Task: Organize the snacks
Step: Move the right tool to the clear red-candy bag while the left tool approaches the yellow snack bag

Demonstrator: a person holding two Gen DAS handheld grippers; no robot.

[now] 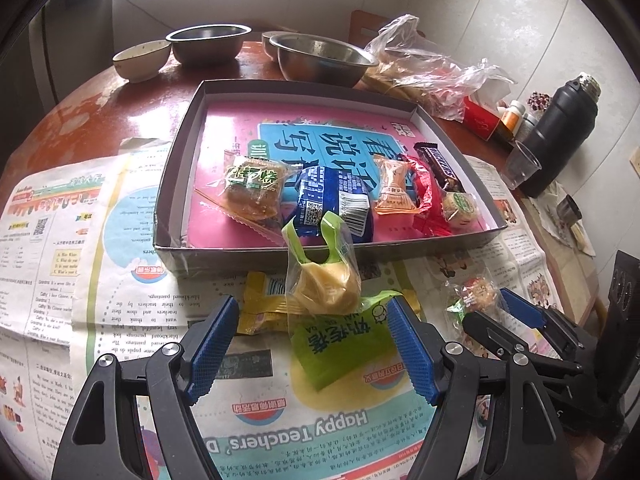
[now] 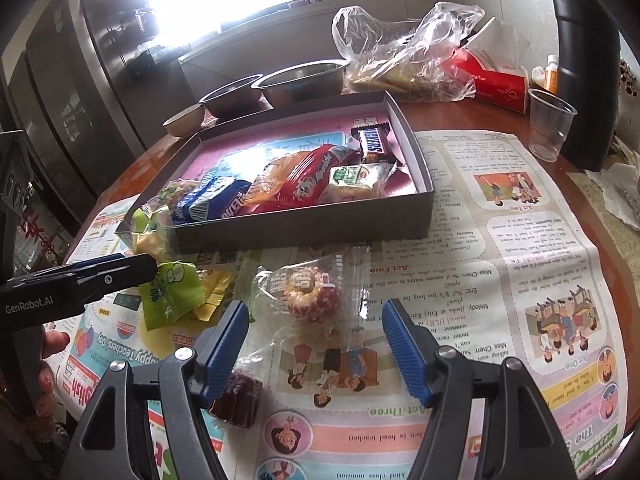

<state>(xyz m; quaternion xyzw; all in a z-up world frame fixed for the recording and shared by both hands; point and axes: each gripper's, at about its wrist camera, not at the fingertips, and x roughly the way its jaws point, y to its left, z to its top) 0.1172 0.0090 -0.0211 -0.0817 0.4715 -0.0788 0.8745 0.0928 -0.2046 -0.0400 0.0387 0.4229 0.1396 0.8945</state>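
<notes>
Here, your stock as it lies on the bench (image 1: 100, 112):

Your left claw (image 1: 312, 344) stands spread, nothing pinched. Between its blue pads (image 1: 212, 344) lie a green packet (image 1: 340, 344) flat on the newspaper (image 1: 120, 312), a clear-wrapped yellow pastry (image 1: 324, 280) tilted up against the grey box (image 1: 168, 184), and yellow wrappers (image 1: 260, 300) just behind.

Your right claw (image 2: 316, 340) is likewise spread, and its pads touch nothing. Between them lies a round snack (image 2: 312, 296) speckled red and white, in clear wrap. A dark red wrapped piece (image 2: 240, 400) lies beside its left finger.

Already in the box, along its near edge: a brown cake in clear wrap (image 1: 252, 188), a blue packet (image 1: 332, 204), an orange wrapped sweet (image 1: 394, 188), a red packet (image 1: 424, 196), a Snickers bar (image 1: 438, 164) and a small round green-labelled snack (image 1: 462, 204).

Beyond the box you have steel bowls (image 1: 320, 60), a ceramic bowl (image 1: 140, 58), a crumpled clear bag (image 1: 420, 64), a red carton (image 1: 480, 118), a plastic cup (image 1: 520, 164) and a black flask (image 1: 560, 132).
</notes>
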